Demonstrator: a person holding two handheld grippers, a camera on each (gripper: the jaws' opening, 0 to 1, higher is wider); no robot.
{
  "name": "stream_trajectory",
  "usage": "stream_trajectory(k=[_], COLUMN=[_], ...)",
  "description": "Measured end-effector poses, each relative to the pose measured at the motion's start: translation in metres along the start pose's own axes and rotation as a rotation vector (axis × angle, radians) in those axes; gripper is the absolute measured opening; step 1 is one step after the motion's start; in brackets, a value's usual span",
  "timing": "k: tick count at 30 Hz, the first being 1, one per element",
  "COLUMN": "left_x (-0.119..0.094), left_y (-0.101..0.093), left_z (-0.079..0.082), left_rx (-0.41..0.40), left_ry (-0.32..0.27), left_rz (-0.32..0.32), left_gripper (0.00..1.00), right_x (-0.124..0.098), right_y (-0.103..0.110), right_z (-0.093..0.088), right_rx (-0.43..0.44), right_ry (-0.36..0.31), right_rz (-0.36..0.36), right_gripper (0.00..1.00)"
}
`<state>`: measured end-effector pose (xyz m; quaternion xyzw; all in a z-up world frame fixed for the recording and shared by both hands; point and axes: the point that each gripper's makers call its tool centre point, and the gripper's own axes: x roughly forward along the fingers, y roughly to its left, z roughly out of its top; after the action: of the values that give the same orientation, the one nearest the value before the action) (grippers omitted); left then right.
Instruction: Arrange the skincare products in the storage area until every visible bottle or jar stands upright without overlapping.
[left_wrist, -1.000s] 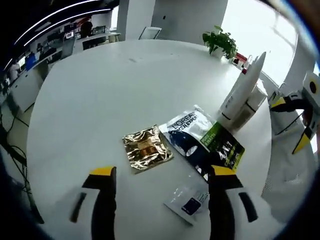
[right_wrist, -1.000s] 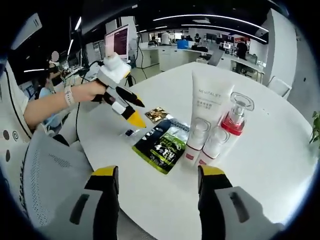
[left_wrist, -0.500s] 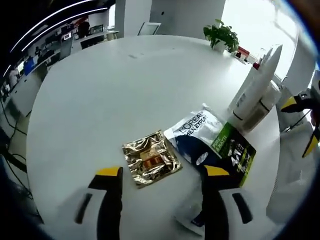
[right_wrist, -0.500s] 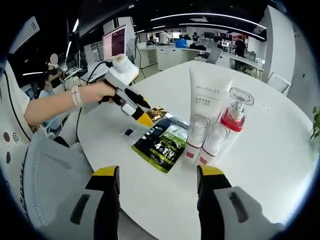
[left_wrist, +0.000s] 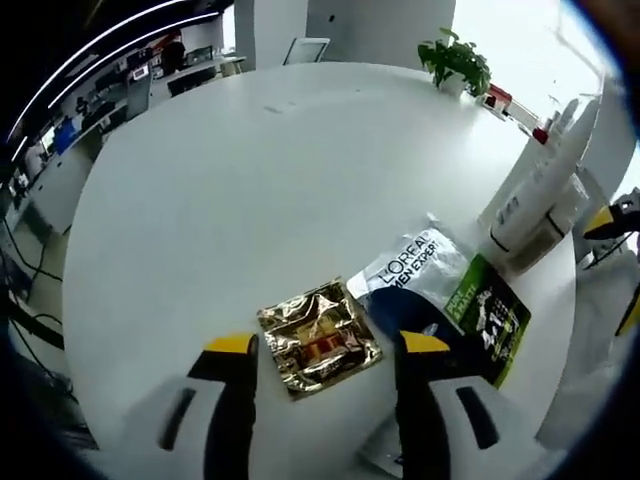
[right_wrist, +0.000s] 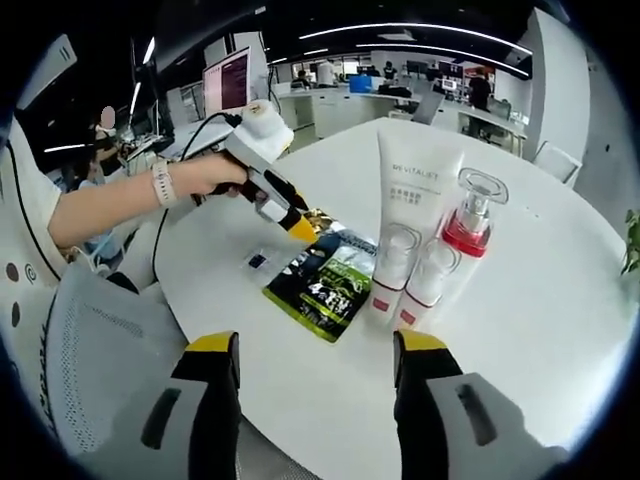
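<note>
Change: our left hand-held gripper (left_wrist: 322, 348) has moved down closer, open jaws now around the gold packet (left_wrist: 320, 335).
Right hand-held gripper (right_wrist: 312, 350): open, empty.
Bottles (right_wrist: 425, 240): upright together on the surface (left_wrist: 250, 180).
Meaning: we think packet grab comes next.

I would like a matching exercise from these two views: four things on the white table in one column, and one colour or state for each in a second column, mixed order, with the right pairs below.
Things:
1. sachet
2. pouch
3. tall tube
4. pump bottle

States:
A. white, standing on its cap
B. gold foil, lying flat in front of the left gripper
C. clear top, red collar, upright
D. dark with a green panel, lying flat

Pairs: 1-B, 2-D, 3-A, 4-C
</note>
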<state>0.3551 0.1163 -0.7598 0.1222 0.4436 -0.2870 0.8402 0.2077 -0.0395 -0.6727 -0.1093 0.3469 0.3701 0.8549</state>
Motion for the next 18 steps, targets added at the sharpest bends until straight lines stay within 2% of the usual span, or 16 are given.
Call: stream_trajectory(k=[6, 8, 9, 10, 18], left_x=[0.002, 0.002, 0.001, 0.000, -0.003], left_y=[0.008, 0.014, 0.014, 0.011, 0.017], left_z=[-0.001, -0.004, -0.006, -0.004, -0.008], left_rx=[0.019, 0.064, 0.080, 0.086, 0.121], left_ry=[0.007, 0.030, 0.036, 0.017, 0.058], left_rz=[-0.010, 0.008, 0.012, 0.001, -0.010], left_gripper=[0.51, 0.48, 0.48, 0.47, 0.41], right_x=[-0.001, -0.001, 0.000, 0.000, 0.003], right_y=[0.001, 0.001, 0.001, 0.001, 0.006], right_z=[0.000, 0.000, 0.000, 0.000, 0.003], right_rx=[-0.001, -0.003, -0.003, -0.004, -0.007], right_ry=[0.000, -0.001, 0.000, 0.000, -0.005], right_rz=[0.005, 0.006, 0.008, 0.009, 0.027], right_gripper=[0.62, 0.62, 0.62, 0.62, 0.61])
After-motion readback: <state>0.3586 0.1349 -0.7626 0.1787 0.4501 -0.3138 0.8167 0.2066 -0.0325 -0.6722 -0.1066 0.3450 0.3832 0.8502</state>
